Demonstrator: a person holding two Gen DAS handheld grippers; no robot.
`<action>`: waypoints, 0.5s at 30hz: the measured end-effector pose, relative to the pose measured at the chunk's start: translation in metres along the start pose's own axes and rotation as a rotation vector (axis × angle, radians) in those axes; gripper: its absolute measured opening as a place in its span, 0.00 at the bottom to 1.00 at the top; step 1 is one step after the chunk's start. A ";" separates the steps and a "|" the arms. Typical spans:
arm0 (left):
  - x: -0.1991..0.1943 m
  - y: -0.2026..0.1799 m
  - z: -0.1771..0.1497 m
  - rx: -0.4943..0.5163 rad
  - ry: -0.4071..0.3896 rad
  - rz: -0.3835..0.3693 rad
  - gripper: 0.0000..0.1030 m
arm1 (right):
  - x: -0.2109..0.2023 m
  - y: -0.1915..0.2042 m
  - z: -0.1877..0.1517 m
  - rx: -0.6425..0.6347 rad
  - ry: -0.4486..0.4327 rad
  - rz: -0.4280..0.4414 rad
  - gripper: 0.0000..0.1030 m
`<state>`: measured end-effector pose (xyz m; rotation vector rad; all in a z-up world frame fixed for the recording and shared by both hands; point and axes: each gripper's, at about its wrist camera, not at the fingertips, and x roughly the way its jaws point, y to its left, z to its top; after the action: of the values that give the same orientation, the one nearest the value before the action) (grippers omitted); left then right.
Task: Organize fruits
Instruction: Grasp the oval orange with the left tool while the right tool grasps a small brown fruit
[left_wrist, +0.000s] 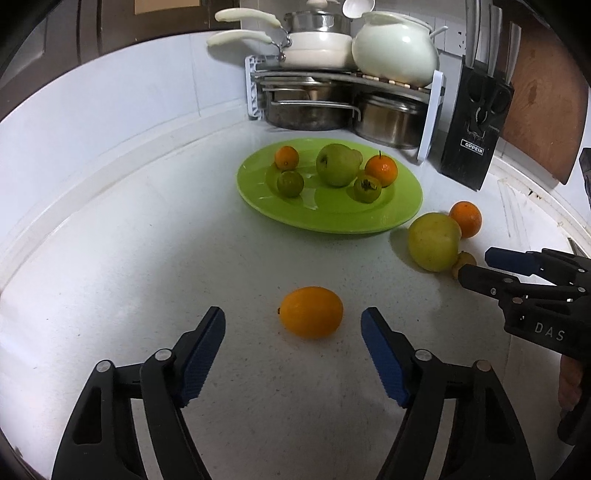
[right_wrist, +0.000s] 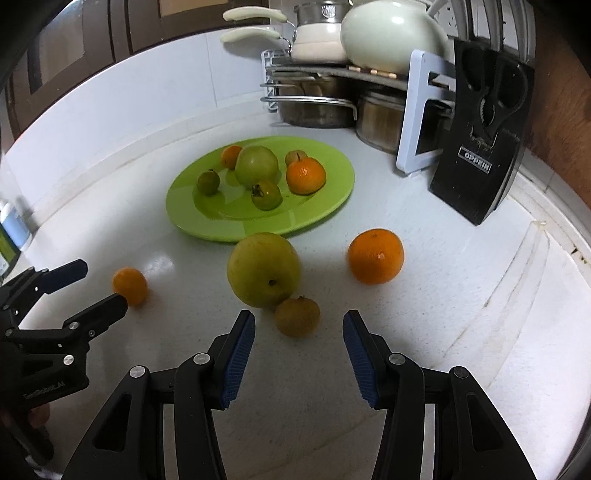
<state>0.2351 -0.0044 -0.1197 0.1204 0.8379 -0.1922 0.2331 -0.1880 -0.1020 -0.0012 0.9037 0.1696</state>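
Note:
A green plate (left_wrist: 332, 218) (right_wrist: 192, 218) holds several fruits: a green apple (left_wrist: 338, 164), two oranges and small green fruits. On the counter lie a small orange fruit (left_wrist: 311, 312) (right_wrist: 130, 285), a yellow-green apple (left_wrist: 434, 240) (right_wrist: 263, 269), an orange (left_wrist: 466, 218) (right_wrist: 375, 255) and a small brownish fruit (right_wrist: 297, 316). My left gripper (left_wrist: 293, 325) is open, with the small orange fruit just ahead between its fingertips. My right gripper (right_wrist: 299, 325) is open, with the brownish fruit just ahead between its fingertips.
A dish rack (left_wrist: 430, 122) with pots and a white pot (left_wrist: 395, 48) stands at the back. A black knife block (left_wrist: 474, 122) (right_wrist: 480, 147) stands at the right. The counter's raised rim (right_wrist: 524, 266) curves along the right.

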 end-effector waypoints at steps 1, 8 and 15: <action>0.001 0.000 0.000 0.001 0.001 -0.002 0.71 | 0.002 -0.001 0.000 0.003 0.003 0.002 0.48; 0.008 0.000 0.003 -0.007 0.017 -0.026 0.59 | 0.013 -0.002 0.003 0.011 0.025 0.025 0.39; 0.011 -0.002 0.004 -0.007 0.035 -0.053 0.45 | 0.018 -0.002 0.004 0.018 0.039 0.035 0.31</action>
<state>0.2448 -0.0082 -0.1254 0.0950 0.8770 -0.2373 0.2474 -0.1868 -0.1143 0.0282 0.9440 0.1951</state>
